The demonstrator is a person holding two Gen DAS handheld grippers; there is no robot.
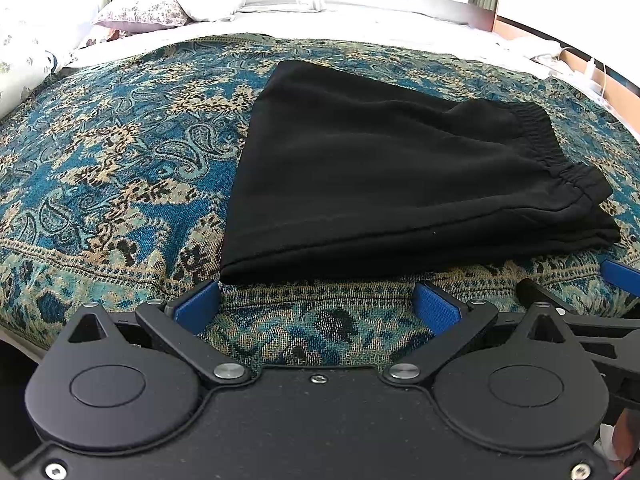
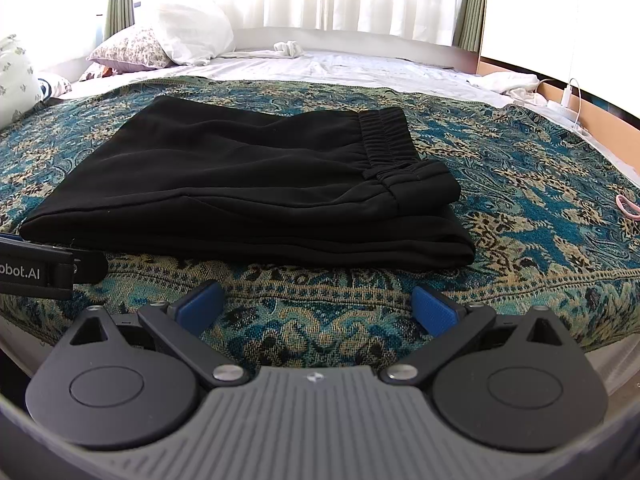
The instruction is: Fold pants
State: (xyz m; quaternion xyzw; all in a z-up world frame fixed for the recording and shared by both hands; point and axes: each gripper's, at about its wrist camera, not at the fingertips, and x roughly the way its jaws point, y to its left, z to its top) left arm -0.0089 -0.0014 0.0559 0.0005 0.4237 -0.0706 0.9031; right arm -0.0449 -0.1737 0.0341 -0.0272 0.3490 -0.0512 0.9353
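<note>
Both-handed, the tools sit idle: the left gripper [image 1: 316, 304] has its blue pads [image 1: 434, 308] spread wide, gripping nothing, just short of the near edge of the black pants [image 1: 384, 184]. Likewise the right gripper [image 2: 318, 308] is spread and empty. Around the pants the paisley bedspread [image 2: 540, 200] lies bare on all sides, with a pink hair tie [image 2: 629, 205] far right. Folded into a compact stack, the pants show their elastic waistband [image 2: 384, 140] on the right.

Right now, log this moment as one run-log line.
pants: folded, lying on bedspread | left gripper: open, empty, near edge | right gripper: open, empty | contact: none
</note>
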